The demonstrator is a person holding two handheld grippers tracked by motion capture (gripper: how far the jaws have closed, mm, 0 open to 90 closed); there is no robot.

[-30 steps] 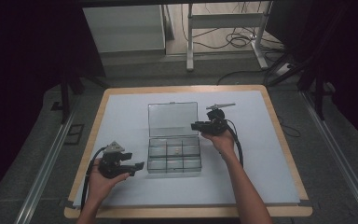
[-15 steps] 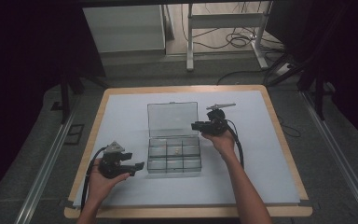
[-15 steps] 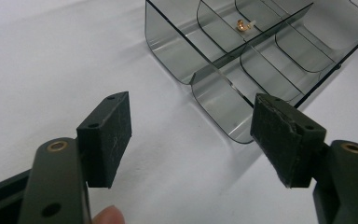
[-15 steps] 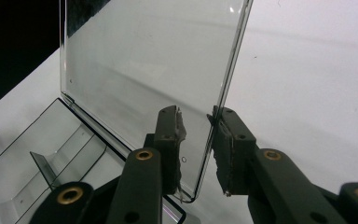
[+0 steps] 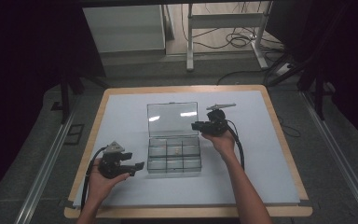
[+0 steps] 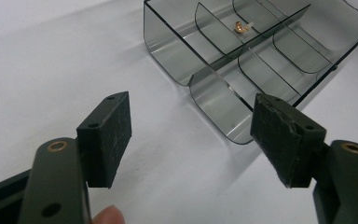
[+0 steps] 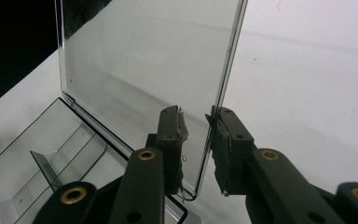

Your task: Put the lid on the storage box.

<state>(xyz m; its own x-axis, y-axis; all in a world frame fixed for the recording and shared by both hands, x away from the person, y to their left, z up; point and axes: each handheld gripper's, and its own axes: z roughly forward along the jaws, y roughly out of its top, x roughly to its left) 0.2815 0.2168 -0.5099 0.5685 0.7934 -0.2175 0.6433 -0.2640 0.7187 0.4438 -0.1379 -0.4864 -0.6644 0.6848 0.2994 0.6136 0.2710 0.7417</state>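
A clear smoky compartment box (image 5: 174,171) lies mid-table with its lid (image 5: 172,119) standing upright at the back. A tiny gold piece (image 6: 238,27) rests in one of the middle compartments. My right gripper (image 5: 196,126) is at the lid's right edge. In the right gripper view its jaws (image 7: 198,140) straddle the lower edge of the lid (image 7: 144,60); the lid lies against the right pad, with a small gap to the left pad. My left gripper (image 5: 137,168) stands wide open just left of the box's front corner (image 6: 214,100), with nothing between its pads (image 6: 191,140).
The white table top (image 5: 261,154) has a wooden border, with bare room left and right of the box. Cables trail from both grippers. Behind the table are desk legs (image 5: 189,42) and floor cables (image 5: 235,42).
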